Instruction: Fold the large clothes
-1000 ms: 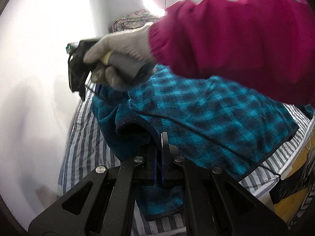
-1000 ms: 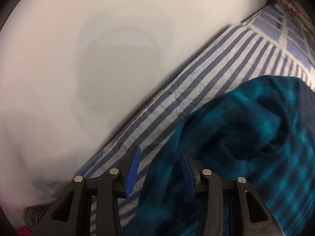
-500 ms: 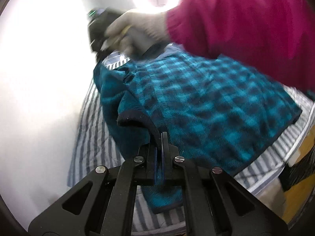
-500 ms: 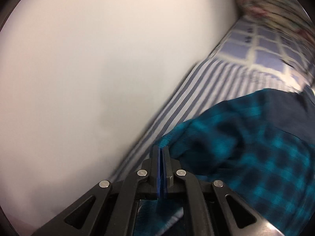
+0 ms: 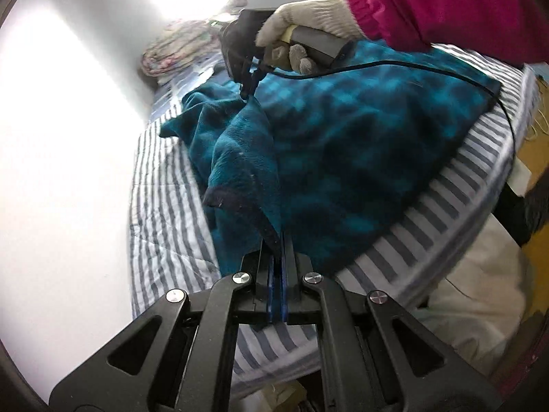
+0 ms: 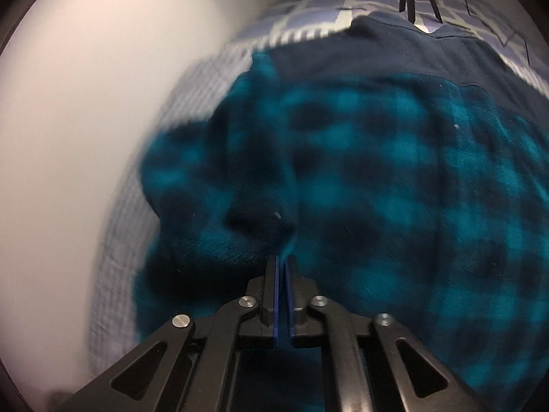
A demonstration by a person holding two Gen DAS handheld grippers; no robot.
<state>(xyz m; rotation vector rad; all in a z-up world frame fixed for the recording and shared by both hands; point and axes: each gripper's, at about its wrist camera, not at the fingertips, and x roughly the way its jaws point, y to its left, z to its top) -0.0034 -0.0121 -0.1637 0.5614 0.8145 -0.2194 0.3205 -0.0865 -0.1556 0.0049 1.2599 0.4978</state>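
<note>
A teal and navy checked fleece garment (image 5: pixel 360 130) lies spread on the striped bed sheet (image 5: pixel 161 213). My left gripper (image 5: pixel 278 240) is shut on its dark-hemmed near edge, which it holds raised. In the left wrist view a gloved hand (image 5: pixel 308 13) in a magenta sleeve holds my right gripper (image 5: pixel 246 93), whose tips pinch a peak of the cloth farther back. In the right wrist view the right gripper (image 6: pixel 283 261) has a tuft of the fleece (image 6: pixel 377 171) between its blue pads. Its jaws are opening slightly, with a thin gap between the pads.
A white wall (image 5: pixel 68 171) runs along the bed's left side. A patterned quilt bundle (image 5: pixel 171 51) and a blue checked cover (image 6: pixel 326 0) lie at the head. A black cable (image 5: pixel 394 65) trails over the garment. The bed's right edge drops to a yellowish floor (image 5: pixel 535 178).
The right gripper closed on the garment's wall-side edge and carried it over the body of the garment. The left gripper, still shut on the hem, moved along with it and rolled.
</note>
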